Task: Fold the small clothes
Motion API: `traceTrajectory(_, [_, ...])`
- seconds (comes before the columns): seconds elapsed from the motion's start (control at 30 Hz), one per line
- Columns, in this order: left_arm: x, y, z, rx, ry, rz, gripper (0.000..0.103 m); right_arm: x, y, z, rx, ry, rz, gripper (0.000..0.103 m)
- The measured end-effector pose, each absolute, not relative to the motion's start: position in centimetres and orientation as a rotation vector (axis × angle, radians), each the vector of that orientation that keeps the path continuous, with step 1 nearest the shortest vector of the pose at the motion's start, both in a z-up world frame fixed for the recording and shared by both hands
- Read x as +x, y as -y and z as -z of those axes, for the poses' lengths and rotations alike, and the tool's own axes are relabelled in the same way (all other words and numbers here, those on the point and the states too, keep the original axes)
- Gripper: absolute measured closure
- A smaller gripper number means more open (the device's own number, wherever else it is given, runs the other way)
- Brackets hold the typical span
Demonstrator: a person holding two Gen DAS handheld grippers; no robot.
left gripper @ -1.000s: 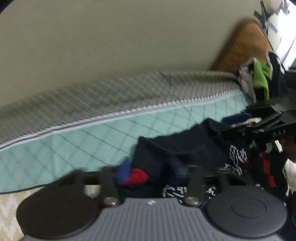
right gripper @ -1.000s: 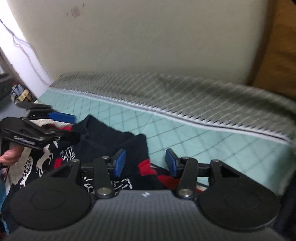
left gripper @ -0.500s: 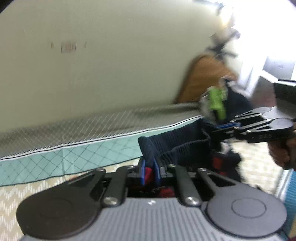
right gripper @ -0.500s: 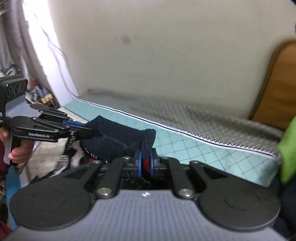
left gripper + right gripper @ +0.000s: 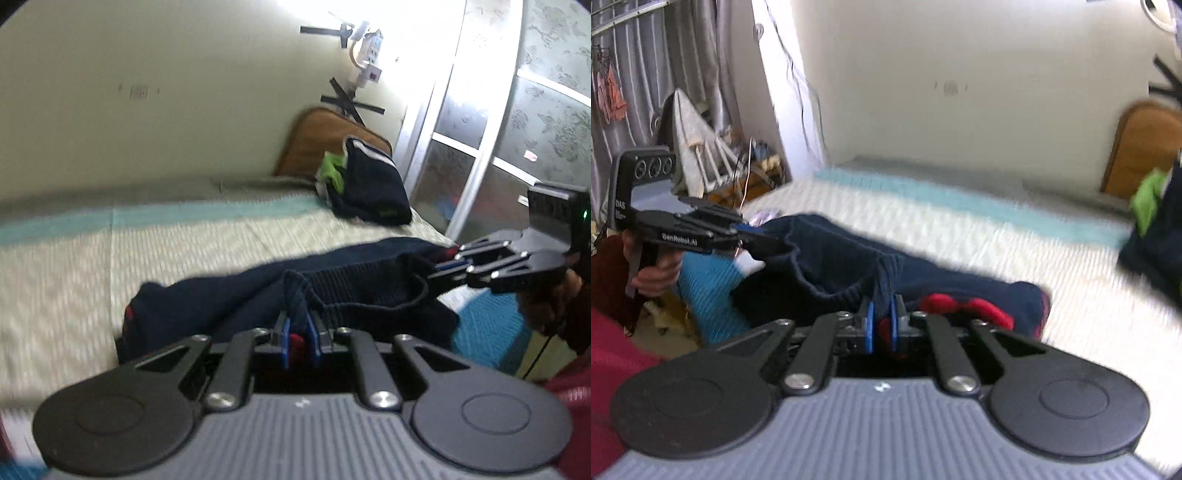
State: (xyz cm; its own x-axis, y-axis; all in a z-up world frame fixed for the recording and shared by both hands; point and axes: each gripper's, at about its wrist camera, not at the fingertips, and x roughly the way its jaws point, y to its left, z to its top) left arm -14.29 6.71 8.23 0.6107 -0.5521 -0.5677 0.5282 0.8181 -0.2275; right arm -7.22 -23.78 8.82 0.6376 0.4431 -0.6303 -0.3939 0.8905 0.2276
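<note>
A small navy knit garment [image 5: 229,299] with red patches hangs stretched between my two grippers above the bed. My left gripper [image 5: 298,326] is shut on one corner of its ribbed edge. My right gripper [image 5: 881,319] is shut on the other corner, with a red patch [image 5: 964,308] beside it. In the left wrist view the right gripper [image 5: 448,267] holds the garment at the right. In the right wrist view the left gripper [image 5: 757,240] holds it at the left.
The bed [image 5: 184,240] has a pale patterned cover with a teal band by the wall. A pile of folded clothes [image 5: 365,188] sits at its far end before a brown cushion [image 5: 314,140]. A window frame [image 5: 480,147] stands right.
Both grippers closed on the garment's edge and lifted it off the bed. Both views swung up and away from the quilted cover, and the garment now hangs taut between them.
</note>
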Motion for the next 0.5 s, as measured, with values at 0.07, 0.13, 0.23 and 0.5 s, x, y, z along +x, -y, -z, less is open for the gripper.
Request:
traceTrajectory(0.07, [-15.4, -6.7, -7.0, -0.063, -0.698, 0.618, 0.093, -8.4, 23.4, -7.6, 0.097, -0.762, -0.457, 0.091])
traceTrajectory(0.13, [-15.5, -6.4, -5.6, -0.075, -0.736, 0.610, 0.092, -8.9, 23.2, -6.0, 0.112, -0.779, -0.416, 0.091])
traceTrajectory(0.23, [-15.3, -6.1, -4.0, -0.042, -0.801, 0.563, 0.087, -8.7, 23.1, -3.6, 0.110, -0.806, -0.360, 0.087])
traceTrajectory(0.5, [-18.1, -12.1, -9.1, -0.100, -0.596, 0.537, 0.061, -12.1, 25.4, -7.8, 0.174, -0.737, -0.485, 0.062])
